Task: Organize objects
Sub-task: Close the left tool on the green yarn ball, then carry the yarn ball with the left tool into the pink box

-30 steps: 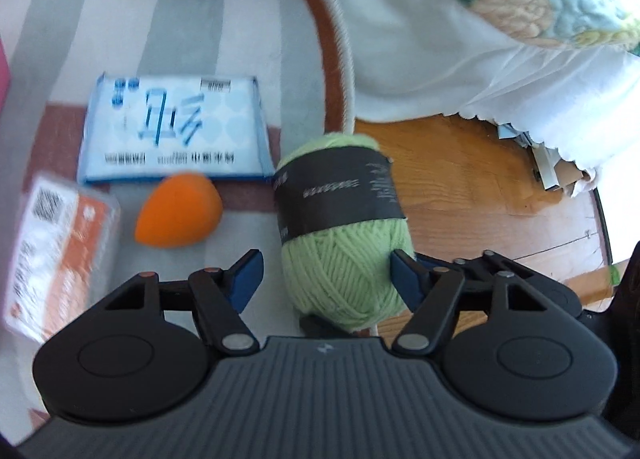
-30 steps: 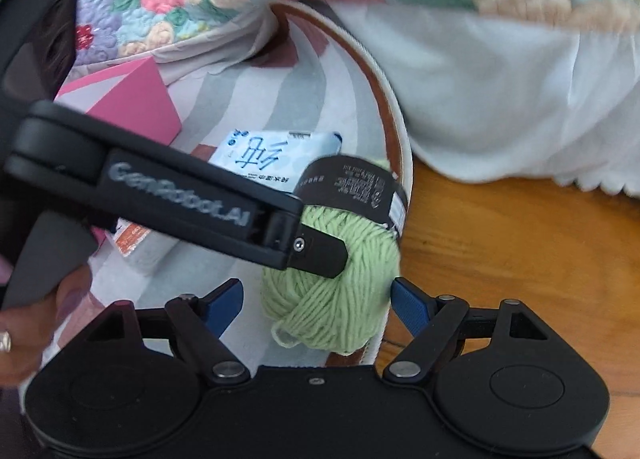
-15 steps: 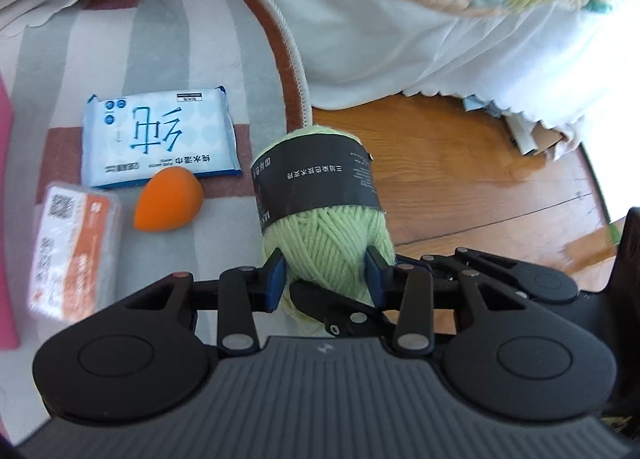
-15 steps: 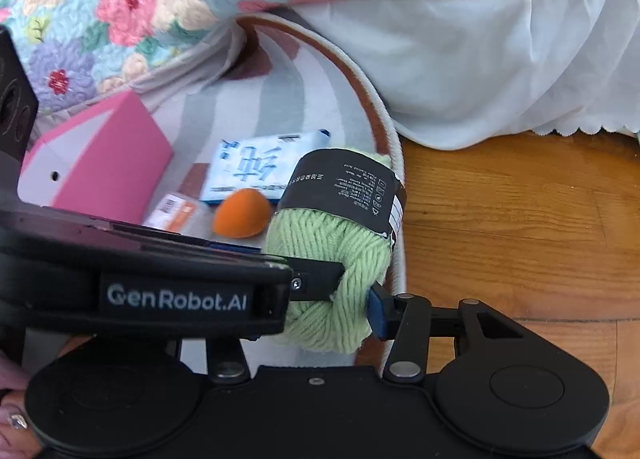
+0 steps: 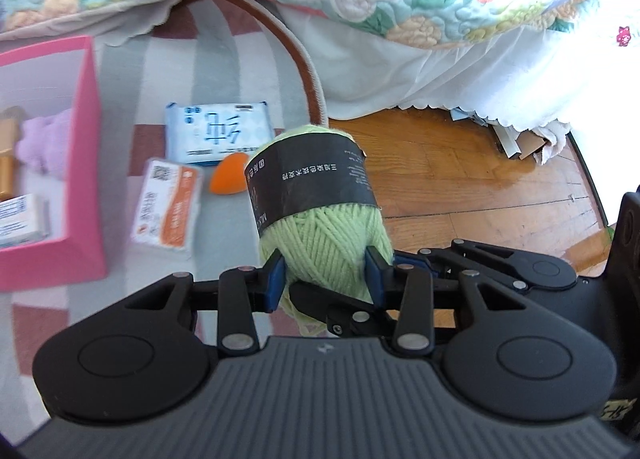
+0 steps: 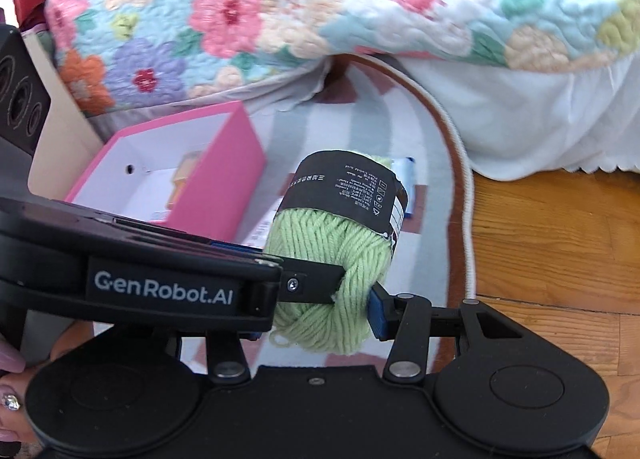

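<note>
Two tools pinch one yarn ball [image 5: 320, 247], held in the air above the rug [image 5: 240, 71] edge, right of the pink box [image 5: 86, 163]. The left tool [image 5: 325, 279] squeezes its lower green end; the right tool [image 6: 320, 311] clamps the same end crosswise. The yarn looks light, soft and squashy, so it will likely dent rather than slip; the bare wool below the black band [image 5: 308, 179] seems the best hold.
</note>
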`<state>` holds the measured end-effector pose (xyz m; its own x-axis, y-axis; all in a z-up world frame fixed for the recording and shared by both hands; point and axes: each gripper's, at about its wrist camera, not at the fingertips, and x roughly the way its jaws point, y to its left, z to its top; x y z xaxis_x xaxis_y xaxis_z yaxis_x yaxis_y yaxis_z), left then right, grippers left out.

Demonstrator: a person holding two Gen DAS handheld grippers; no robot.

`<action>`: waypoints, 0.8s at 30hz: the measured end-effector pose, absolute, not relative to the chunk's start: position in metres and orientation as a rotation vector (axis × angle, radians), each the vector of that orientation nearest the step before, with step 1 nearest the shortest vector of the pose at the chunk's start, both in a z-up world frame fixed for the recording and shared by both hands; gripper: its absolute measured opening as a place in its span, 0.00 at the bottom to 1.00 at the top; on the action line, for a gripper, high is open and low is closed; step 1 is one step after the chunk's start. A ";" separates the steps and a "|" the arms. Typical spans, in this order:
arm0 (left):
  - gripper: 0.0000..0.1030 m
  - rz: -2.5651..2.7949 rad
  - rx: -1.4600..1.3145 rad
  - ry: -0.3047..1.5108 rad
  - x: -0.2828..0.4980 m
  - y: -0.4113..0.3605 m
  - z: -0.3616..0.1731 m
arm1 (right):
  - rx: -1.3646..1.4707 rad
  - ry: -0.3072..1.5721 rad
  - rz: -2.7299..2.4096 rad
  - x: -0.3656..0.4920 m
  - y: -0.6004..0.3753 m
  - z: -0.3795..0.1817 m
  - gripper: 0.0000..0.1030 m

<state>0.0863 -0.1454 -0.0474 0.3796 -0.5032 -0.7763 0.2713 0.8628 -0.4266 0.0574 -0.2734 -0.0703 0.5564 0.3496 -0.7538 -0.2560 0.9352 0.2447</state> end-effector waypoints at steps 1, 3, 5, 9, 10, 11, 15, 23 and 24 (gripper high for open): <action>0.38 -0.498 -0.245 1.073 0.083 -0.140 -0.044 | 0.104 0.917 0.369 0.055 -0.268 -0.066 0.51; 0.38 -0.493 -0.246 1.067 0.076 -0.128 -0.035 | 0.093 0.927 0.394 0.051 -0.260 -0.058 0.52; 0.38 -0.484 -0.249 1.055 0.070 -0.116 -0.026 | 0.092 0.926 0.419 0.046 -0.250 -0.049 0.52; 0.39 -0.455 -0.262 1.029 0.058 -0.088 -0.007 | 0.082 0.910 0.471 0.039 -0.228 -0.031 0.52; 0.39 -0.441 -0.271 1.025 0.056 -0.082 -0.003 | 0.076 0.908 0.483 0.038 -0.222 -0.026 0.52; 0.39 -0.431 -0.273 1.016 0.053 -0.076 0.001 | 0.073 0.906 0.497 0.037 -0.216 -0.021 0.52; 0.39 -0.387 -0.276 0.973 0.040 -0.050 0.017 | 0.074 0.888 0.543 0.036 -0.194 -0.005 0.52; 0.39 -0.284 -0.255 0.903 0.021 -0.004 0.050 | 0.050 0.824 0.645 0.032 -0.146 0.023 0.52; 0.39 -0.271 -0.253 0.893 0.019 0.001 0.053 | 0.051 0.818 0.657 0.032 -0.141 0.026 0.52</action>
